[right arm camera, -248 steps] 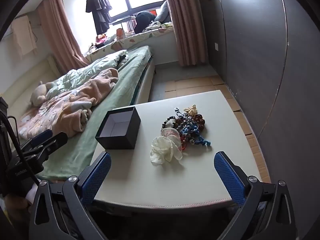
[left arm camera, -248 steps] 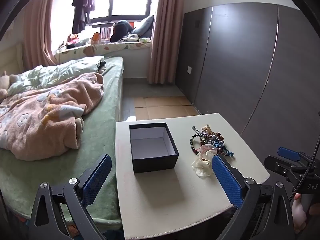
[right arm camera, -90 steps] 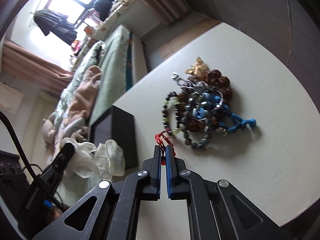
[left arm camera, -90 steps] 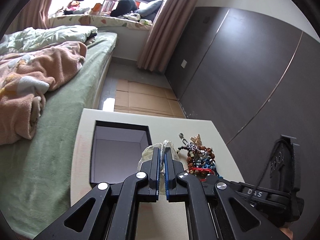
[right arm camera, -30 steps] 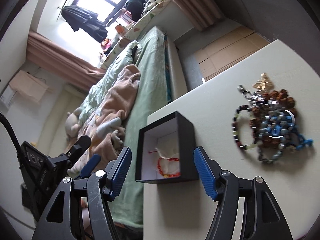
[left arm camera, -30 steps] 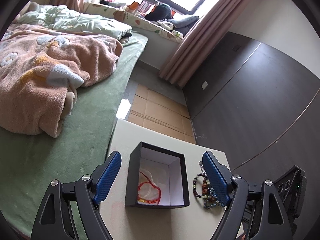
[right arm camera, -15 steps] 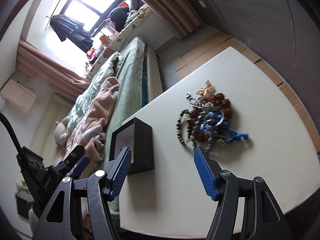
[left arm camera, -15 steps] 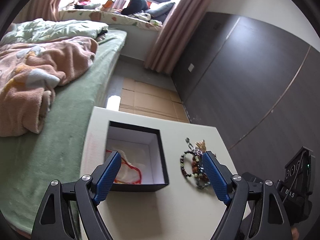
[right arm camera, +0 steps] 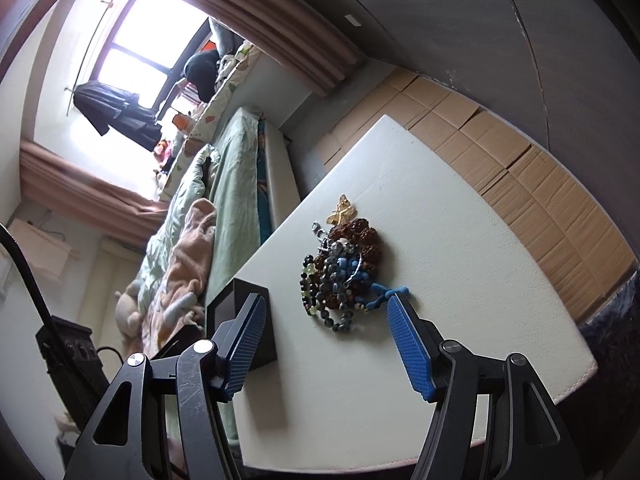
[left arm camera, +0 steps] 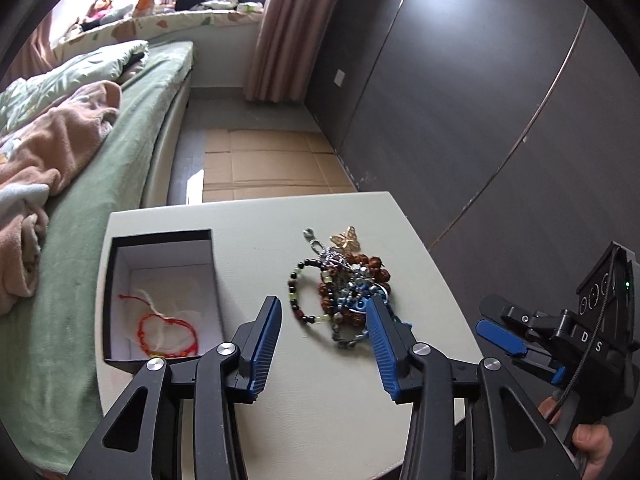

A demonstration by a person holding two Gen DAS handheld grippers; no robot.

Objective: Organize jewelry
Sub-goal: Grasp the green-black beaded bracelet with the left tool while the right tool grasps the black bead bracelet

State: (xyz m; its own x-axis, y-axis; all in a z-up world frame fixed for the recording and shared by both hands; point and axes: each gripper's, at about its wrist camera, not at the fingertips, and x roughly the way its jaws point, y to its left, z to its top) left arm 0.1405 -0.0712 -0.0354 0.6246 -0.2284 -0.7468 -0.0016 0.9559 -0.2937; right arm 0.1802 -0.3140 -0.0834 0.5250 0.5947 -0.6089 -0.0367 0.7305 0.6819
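Observation:
A black open box sits on the left of the white table. It holds a red string bracelet on a white scrunchie. A pile of beaded bracelets with a gold butterfly clip lies to its right. My left gripper is open and empty, just in front of the pile. My right gripper is open and empty, near the front of the pile; the box is at its left finger. The right gripper also shows in the left wrist view.
A bed with a green sheet and a pink blanket runs along the table's left side. A dark wardrobe wall stands to the right. Cardboard covers the floor beyond the table.
Both grippers have moved closer to the bracelet pile and lower over the table. The left gripper's jaws are narrower than half a second ago. The box and its contents have not moved.

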